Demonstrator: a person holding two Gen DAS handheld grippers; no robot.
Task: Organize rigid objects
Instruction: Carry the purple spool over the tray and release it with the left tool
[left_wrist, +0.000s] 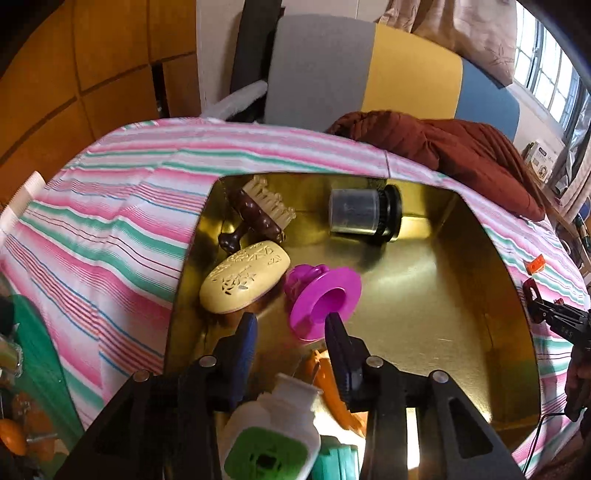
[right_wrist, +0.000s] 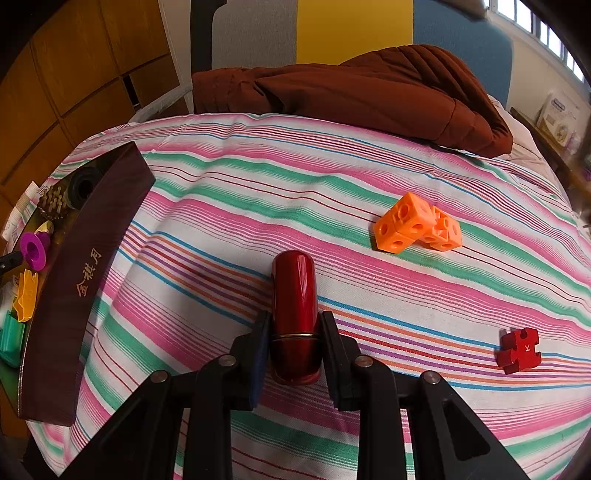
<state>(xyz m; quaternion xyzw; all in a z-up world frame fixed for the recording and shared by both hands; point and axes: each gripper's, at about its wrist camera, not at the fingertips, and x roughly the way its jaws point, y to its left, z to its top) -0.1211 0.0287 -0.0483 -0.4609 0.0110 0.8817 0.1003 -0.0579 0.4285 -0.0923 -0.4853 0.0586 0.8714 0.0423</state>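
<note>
My left gripper (left_wrist: 291, 325) is open over the gold-lined box (left_wrist: 424, 295); its right fingertip touches the rim of a magenta funnel-shaped piece (left_wrist: 325, 295), which rests in the box. The box also holds a cream perforated case (left_wrist: 243, 280), a brown brush (left_wrist: 258, 214), a grey jar with black lid (left_wrist: 364, 216), a white bottle with green label (left_wrist: 273, 432) and an orange piece (left_wrist: 328, 384). My right gripper (right_wrist: 293, 321) is shut on a red lipstick tube (right_wrist: 295, 314) just above the striped cloth (right_wrist: 332, 177). The box (right_wrist: 74, 288) lies to its left.
Orange linked cubes (right_wrist: 417, 225) and a red puzzle-shaped block (right_wrist: 519, 350) lie on the cloth to the right. A brown garment (right_wrist: 351, 88) lies at the far edge. A small orange piece (left_wrist: 536, 264) lies right of the box. Wooden cabinets stand at the left.
</note>
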